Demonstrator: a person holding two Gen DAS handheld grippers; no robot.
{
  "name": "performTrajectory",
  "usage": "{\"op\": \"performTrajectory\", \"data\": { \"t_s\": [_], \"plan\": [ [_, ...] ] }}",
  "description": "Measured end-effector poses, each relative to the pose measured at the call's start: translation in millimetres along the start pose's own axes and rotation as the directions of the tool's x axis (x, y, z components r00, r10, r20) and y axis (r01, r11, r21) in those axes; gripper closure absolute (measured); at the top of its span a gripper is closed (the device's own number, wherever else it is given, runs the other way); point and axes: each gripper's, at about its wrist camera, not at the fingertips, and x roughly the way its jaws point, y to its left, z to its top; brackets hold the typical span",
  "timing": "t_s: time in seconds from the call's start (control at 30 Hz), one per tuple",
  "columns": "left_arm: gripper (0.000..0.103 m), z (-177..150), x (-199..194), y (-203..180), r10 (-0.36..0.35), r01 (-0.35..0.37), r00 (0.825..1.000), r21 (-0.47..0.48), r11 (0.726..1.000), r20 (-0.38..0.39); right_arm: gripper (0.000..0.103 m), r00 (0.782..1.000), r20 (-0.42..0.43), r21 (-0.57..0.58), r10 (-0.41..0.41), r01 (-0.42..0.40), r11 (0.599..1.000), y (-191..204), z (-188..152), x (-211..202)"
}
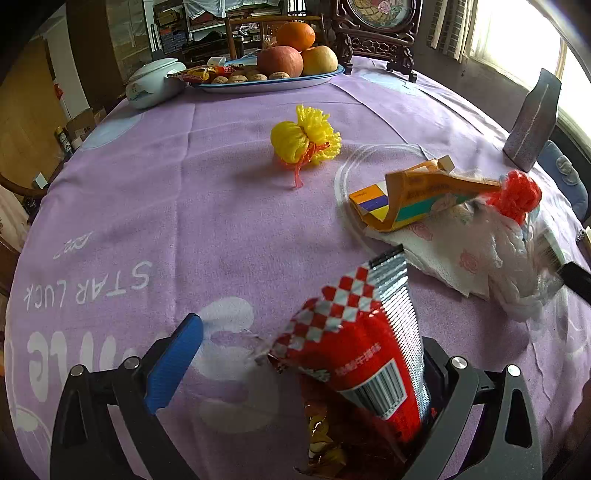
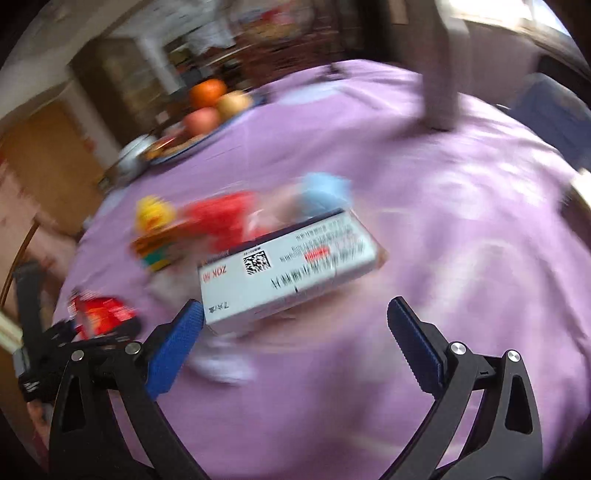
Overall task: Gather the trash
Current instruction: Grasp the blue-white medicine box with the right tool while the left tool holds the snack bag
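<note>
My left gripper [image 1: 295,354] is open; a red snack wrapper [image 1: 365,354] with a checkered, silver edge leans against its right finger, not pinched. Beyond lie a yellow mesh ball [image 1: 303,138], an orange flattened carton [image 1: 417,195], a red mesh ball [image 1: 515,195], clear plastic and a paper napkin [image 1: 443,254]. My right gripper [image 2: 295,317] is open and empty, just behind a white medicine box [image 2: 288,269] on the cloth. That view is blurred. The wrapper [image 2: 103,314] and left gripper show at its left.
A purple tablecloth [image 1: 184,206] covers the round table. A blue tray [image 1: 266,83] with fruit and nuts and a lidded white bowl [image 1: 155,83] stand at the far edge. A grey upright pouch [image 1: 532,122] stands far right. A carved wooden stand [image 1: 373,33] is behind.
</note>
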Motion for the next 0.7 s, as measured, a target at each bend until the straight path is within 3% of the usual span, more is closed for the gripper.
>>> {"op": "performTrajectory", "data": {
  "t_s": [0.1,0.17,0.27,0.4,0.53,0.7],
  "plan": [
    [0.004,0,0,0,0.0,0.0,1.0,-0.001,1.0,0.0,0.007,0.995,0.04,0.053,-0.089,0.087,0.995,-42,-1,-22],
    [0.004,1,1,0,0.001,-0.001,1.0,-0.002,1.0,0.0,0.007,0.994,0.061,0.075,-0.091,0.086,0.993,-56,-1,-34],
    [0.004,1,1,1,0.0,0.0,1.0,-0.002,1.0,0.0,0.007,0.997,0.064,0.036,-0.048,0.046,0.998,-50,-1,-39],
    [0.004,1,1,1,0.001,-0.001,1.0,-0.002,1.0,0.0,0.007,0.996,0.056,-0.031,-0.065,0.067,0.997,-32,-2,-30],
    [0.004,1,1,1,0.001,-0.001,1.0,-0.002,1.0,0.0,0.007,1.0,0.005,0.036,-0.03,0.029,0.999,-35,7,-10],
    [0.004,1,1,1,0.001,-0.001,1.0,-0.001,1.0,0.0,0.007,0.999,-0.015,0.067,-0.047,0.048,0.997,-36,14,6]
  ]
}}
